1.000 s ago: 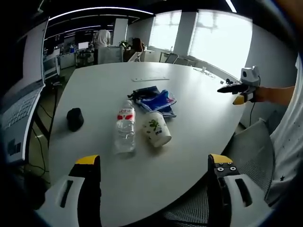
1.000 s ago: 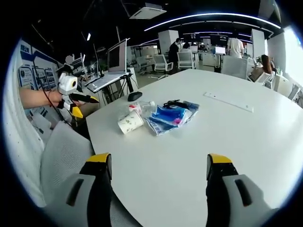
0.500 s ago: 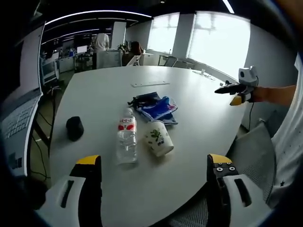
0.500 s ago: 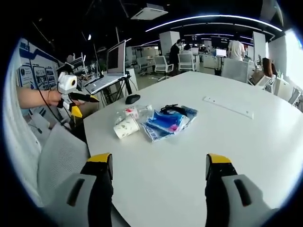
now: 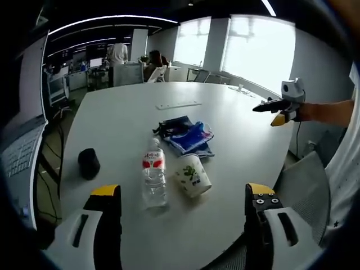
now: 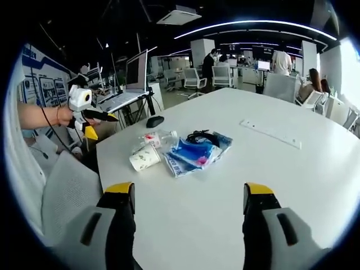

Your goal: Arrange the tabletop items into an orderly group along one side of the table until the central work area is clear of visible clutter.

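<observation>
Bottle (image 5: 153,179), cup (image 5: 193,175), blue pack (image 5: 188,135) mid-table (image 5: 112,118); both grippers' jaws apart, empty.

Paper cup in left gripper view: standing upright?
No, the paper cup lies tipped on its side on the table, beside the bottle.

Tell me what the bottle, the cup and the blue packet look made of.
Bottle: clear, glossy plastic; the table shows through it, red label wrapped around.
Cup: likely matte paper, white with a printed green motif.
Blue packet: seemingly thin plastic film, crinkled and shiny; its contents are unclear.
</observation>
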Tool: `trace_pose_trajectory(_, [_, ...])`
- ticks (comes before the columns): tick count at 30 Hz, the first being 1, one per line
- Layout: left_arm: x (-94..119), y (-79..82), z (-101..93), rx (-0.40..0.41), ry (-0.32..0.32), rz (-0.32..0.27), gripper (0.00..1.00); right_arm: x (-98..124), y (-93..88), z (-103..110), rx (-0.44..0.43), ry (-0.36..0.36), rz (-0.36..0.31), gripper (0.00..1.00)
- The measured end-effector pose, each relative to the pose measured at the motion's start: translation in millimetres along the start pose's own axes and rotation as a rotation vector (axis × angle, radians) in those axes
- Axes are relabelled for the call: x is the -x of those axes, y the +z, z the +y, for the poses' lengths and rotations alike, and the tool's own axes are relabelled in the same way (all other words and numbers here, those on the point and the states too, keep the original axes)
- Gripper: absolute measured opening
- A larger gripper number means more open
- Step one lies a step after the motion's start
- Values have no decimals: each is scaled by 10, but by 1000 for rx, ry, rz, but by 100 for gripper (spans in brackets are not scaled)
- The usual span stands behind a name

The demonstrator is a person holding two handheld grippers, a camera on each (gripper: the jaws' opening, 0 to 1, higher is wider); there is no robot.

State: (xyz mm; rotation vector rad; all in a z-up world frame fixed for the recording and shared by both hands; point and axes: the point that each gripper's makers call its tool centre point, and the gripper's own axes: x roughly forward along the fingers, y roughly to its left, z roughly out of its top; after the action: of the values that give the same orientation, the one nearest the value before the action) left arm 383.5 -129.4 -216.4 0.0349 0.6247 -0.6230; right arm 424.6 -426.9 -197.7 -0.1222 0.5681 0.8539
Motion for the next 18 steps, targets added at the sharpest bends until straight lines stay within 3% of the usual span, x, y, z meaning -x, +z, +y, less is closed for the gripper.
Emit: trace_pose_trajectory(18, [-174, 167, 66, -17, -25, -3, 93, -231, 204, -108, -5, 16, -21, 77])
